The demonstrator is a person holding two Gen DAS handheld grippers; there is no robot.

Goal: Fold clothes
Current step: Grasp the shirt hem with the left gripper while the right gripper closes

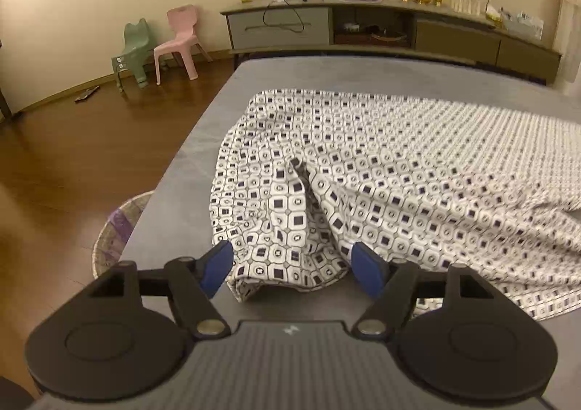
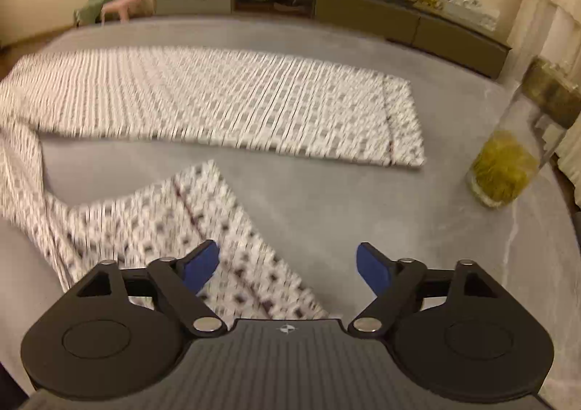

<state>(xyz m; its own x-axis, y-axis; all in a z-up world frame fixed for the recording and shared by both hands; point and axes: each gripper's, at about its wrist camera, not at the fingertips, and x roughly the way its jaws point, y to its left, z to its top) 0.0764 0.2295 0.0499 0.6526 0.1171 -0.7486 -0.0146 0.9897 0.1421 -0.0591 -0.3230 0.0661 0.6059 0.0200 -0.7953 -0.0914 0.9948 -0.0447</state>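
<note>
A white garment with a dark square print [image 1: 381, 170] lies spread on the grey table [image 1: 225, 101]. Its bunched near end rises in a fold. My left gripper [image 1: 292, 270] hovers over that bunched end with its blue pads wide apart, pressing on nothing. In the right wrist view the same patterned garment [image 2: 225, 101] stretches across the table, blurred, with a second strip [image 2: 189, 225] running toward me. My right gripper [image 2: 288, 270] stands open above the end of that strip and the bare table, holding nothing.
A glass jar with yellow contents [image 2: 504, 170] stands at the table's right edge. A woven basket [image 1: 116, 232] sits on the wooden floor left of the table. Two small plastic chairs [image 1: 159, 47] and a long low cabinet [image 1: 381, 29] line the far wall.
</note>
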